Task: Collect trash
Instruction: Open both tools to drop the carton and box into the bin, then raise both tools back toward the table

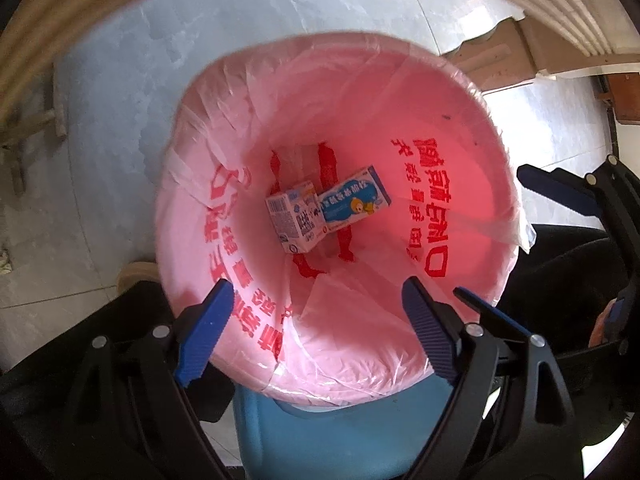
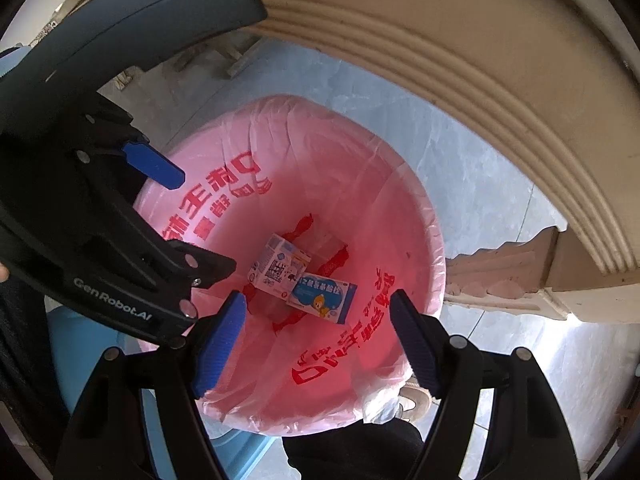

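Note:
A blue bin [image 1: 320,440] lined with a pink bag [image 1: 440,140] printed in red stands on the floor below both grippers. At the bag's bottom lie a white milk carton [image 1: 294,220] and, touching it, a blue box with a cartoon figure [image 1: 354,200]. My left gripper [image 1: 318,320] hangs open over the near rim with nothing between its blue pads. The right gripper [image 1: 488,228] shows at the bin's right side. In the right wrist view my right gripper [image 2: 318,320] is open and empty above the carton [image 2: 278,268] and box [image 2: 324,298]; the left gripper [image 2: 206,222] is at the left.
A beige moulded furniture edge [image 2: 480,60] curves over the far side of the bin. Pale floor tiles [image 1: 120,100] surround it. A person's shoe [image 2: 414,400] and dark trouser leg [image 1: 560,280] are close to the bin's near side. Wooden legs [image 1: 36,128] stand at the left.

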A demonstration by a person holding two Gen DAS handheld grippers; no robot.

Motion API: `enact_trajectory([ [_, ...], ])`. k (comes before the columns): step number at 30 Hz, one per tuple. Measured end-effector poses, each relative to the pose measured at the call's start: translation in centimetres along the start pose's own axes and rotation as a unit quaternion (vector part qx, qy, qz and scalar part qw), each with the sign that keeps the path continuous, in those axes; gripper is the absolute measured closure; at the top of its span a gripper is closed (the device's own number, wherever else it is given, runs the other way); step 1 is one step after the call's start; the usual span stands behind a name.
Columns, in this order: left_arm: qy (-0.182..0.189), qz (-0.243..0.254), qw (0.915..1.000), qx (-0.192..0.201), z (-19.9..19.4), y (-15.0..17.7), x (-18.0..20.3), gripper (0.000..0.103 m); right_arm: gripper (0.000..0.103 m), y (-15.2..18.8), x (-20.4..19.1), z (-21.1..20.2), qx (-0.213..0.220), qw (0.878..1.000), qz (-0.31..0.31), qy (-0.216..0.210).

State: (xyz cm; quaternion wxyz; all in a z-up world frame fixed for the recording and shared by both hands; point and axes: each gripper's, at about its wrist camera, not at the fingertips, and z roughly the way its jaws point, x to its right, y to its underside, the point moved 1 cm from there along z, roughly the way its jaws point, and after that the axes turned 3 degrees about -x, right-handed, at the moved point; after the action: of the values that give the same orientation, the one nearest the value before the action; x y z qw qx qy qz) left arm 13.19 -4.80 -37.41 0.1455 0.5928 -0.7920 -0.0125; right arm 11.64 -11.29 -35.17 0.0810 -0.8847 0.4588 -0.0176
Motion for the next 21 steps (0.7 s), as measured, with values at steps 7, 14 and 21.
enact_trajectory([
  [7, -0.045, 0.028, 0.9956, 0.077, -6.4, 4.1, 0.8, 0.019, 0.03, 1.6, -0.6, -4.1, 0.039, 0.999, 0.028, 0.014],
  [14, -0.078, 0.038, 0.9759, 0.2, -18.3, 10.6, -0.3, 0.014, 0.017, 3.2, -2.0, -14.0, 0.149, 0.984, 0.094, 0.0],
  [21, -0.107, 0.007, 0.9542, 0.279, -30.0, 13.4, -3.0, 0.012, 0.009, 0.9, -3.5, -27.4, 0.29, 0.954, 0.074, 0.022],
])
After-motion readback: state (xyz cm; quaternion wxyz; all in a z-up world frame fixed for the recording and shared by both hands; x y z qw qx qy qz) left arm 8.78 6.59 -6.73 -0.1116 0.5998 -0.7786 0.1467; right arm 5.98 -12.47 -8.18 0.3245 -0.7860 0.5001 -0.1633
